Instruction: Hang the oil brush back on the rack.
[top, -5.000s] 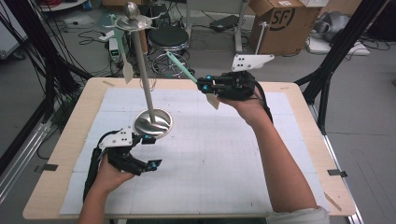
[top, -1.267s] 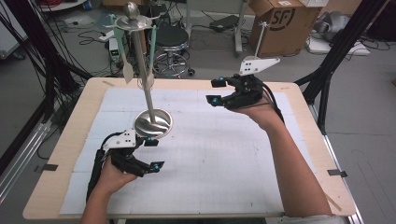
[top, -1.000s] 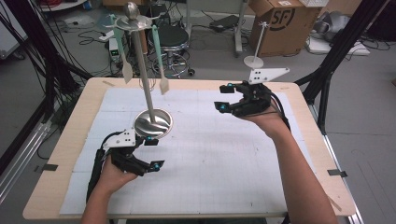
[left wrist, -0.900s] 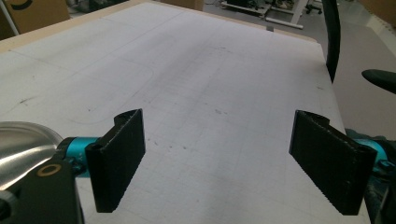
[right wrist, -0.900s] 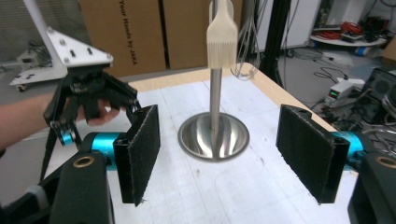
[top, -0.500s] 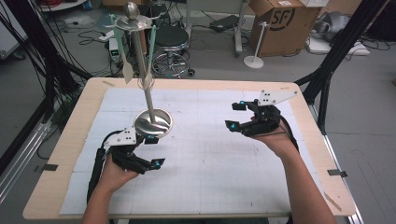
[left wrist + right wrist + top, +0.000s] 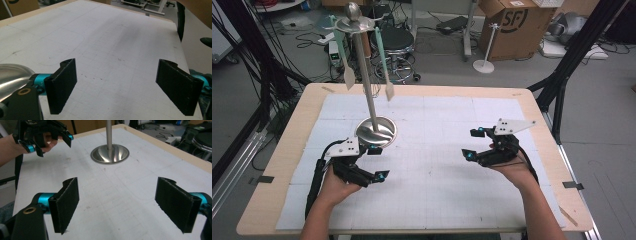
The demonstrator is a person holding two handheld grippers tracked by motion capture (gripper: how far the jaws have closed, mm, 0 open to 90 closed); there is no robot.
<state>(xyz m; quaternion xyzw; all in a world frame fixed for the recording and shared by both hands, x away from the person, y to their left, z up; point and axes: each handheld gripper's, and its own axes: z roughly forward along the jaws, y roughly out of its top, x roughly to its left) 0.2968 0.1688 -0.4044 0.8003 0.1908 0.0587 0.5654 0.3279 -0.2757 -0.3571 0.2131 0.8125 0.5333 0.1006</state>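
On the left half of the tabletop point(image 7: 532, 100), just beyond the left tool point(image 7: 379, 162): a rack point(image 7: 371, 95) on a round steel foot, pole upright, long axis vertical, top disc high over the far edge. Hanging from that disc, two utensils point(image 7: 387, 85), handles up, blades pointing straight down.

Left tool spread wide and empty, just beside the foot. Right tool point(image 7: 472, 144) near the right edge, spread too, with jaws just now opening wider and nothing between them.

Judging the hanging done for now: keep both tools low and well clear of the pole. Avoid nudging the foot. Move slowly, so as not to set the utensils swinging.
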